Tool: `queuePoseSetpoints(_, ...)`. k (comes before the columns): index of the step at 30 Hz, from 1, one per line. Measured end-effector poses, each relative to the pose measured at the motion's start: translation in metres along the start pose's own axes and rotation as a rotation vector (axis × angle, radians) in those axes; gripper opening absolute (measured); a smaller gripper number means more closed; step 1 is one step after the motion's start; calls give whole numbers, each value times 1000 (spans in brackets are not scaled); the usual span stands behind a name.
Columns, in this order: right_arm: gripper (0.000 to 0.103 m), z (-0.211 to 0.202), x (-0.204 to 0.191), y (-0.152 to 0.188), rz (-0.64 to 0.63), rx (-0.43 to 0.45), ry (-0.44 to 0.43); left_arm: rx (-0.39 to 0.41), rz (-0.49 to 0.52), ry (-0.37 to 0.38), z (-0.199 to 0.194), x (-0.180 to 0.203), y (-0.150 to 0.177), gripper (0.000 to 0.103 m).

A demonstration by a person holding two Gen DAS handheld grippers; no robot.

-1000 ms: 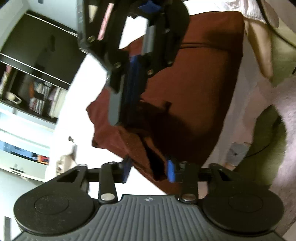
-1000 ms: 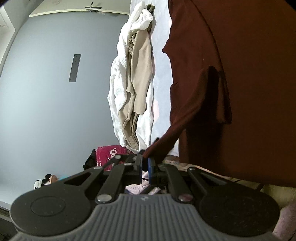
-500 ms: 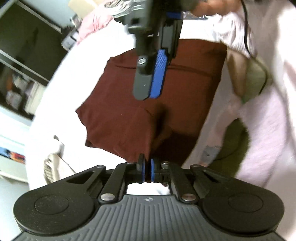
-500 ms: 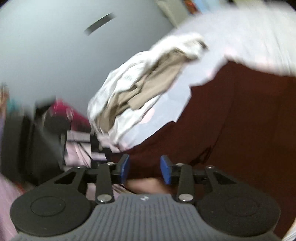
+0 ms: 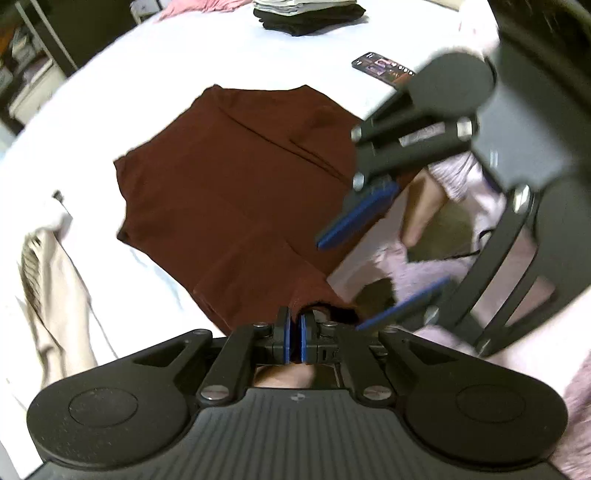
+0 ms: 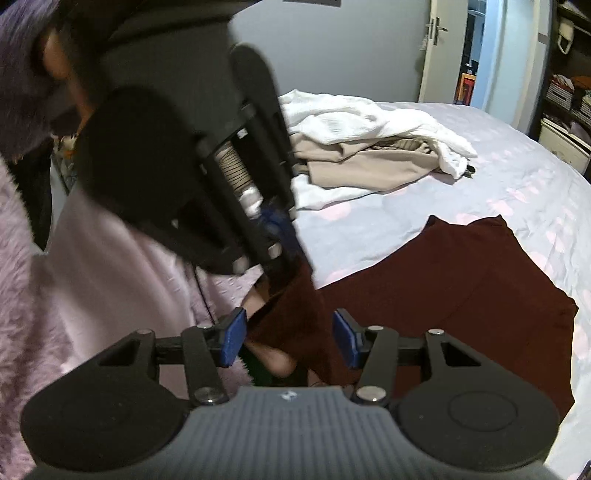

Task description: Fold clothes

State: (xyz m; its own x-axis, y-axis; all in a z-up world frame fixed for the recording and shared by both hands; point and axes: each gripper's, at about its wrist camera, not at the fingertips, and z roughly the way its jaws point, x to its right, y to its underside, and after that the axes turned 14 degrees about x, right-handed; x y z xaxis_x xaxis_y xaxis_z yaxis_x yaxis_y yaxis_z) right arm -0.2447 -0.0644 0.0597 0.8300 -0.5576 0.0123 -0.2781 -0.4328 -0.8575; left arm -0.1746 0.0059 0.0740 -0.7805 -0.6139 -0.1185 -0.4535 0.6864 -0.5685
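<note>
Dark red garment [image 5: 236,192] spread mostly flat on the pale bed sheet [image 5: 155,62], near edge lifted toward the cameras. Left gripper [image 5: 294,334] pinched nearly closed on that near edge, blue pads pressed together with a thin fold of red cloth between them. Right gripper [image 6: 290,338] spread wide, holding nothing; red cloth hanging between and just beyond its pads without being clamped. Same right gripper visible from the left wrist camera at the right, blue pads apart, hovering near the right edge of the garment.

Elsewhere on the bed: a heap of white and beige clothes [image 6: 369,144] at the far left in the right wrist view, well apart from the red piece; a stack of folded dark clothes [image 5: 306,14] at the far side; a phone [image 5: 384,70] lying far right, near but not touching the garment.

Judged risks from here: with only one corner held, any pull likely to drag the whole piece sideways and wrinkle the flat part rather than fold it. Thin grip on the left, so a quick tug could slip the cloth free. Right pads closing now might catch a bunched fold instead of a clean corner, giving a crooked crease. Two grippers very close together, so a clash between them also possible. A wide sweep toward the far right could nudge the phone.
</note>
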Motion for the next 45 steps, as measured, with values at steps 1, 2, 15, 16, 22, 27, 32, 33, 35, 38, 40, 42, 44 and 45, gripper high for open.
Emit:
queuePoseSetpoints(1, 55, -1, -6, 0, -6, -2, 0, -3, -19, 5, -2, 0, -1, 3)
queuePoseSetpoints(2, 55, -1, -10, 0, -12, -4, 6, -5, -38, 11, -5, -1, -2, 3)
queuePoseSetpoints(15, 39, 19, -41, -3, -277, -27, 201, 0, -191, 72, -15, -9, -8, 3)
queuePoseSetpoints(16, 33, 19, -41, -2, -293, -41, 212, 1, -190, 72, -15, -9, -9, 3)
queuePoseSetpoints(22, 8, 9, -31, 0, -290, -70, 177, -21, -161, 71, -14, -6, -5, 3)
queuePoseSetpoints(27, 5, 11, -15, -3, -219, -85, 79, -57, -46, 82, -10, 0, 3, 3)
queuePoseSetpoints(32, 6, -2, -3, -26, -135, -67, -7, -62, 27, 84, -11, 0, 3, 3)
queuePoseSetpoints(33, 6, -5, -2, -30, -119, -61, -23, -56, 34, 87, -14, -1, 1, 3)
queuePoseSetpoints(35, 6, -10, -2, -38, -98, -51, -55, -47, 48, 95, -23, -3, -2, 3)
queuePoseSetpoints(38, 6, -14, -4, -45, -69, -38, -102, -44, 68, 84, -35, -8, -4, 3)
queuePoseSetpoints(40, 6, -10, -6, -44, -54, -39, -135, -42, 75, 84, -43, -9, -4, 3)
queuePoseSetpoints(42, 6, -4, -8, -40, -35, -48, -160, -49, 92, 84, -48, -8, -3, 3)
queuePoseSetpoints(44, 6, 1, -9, -36, -21, -61, -171, -61, 108, 94, -51, -5, -1, 3)
queuePoseSetpoints(45, 6, 3, -9, -34, -16, -67, -173, -63, 109, 100, -51, -4, 0, 3)
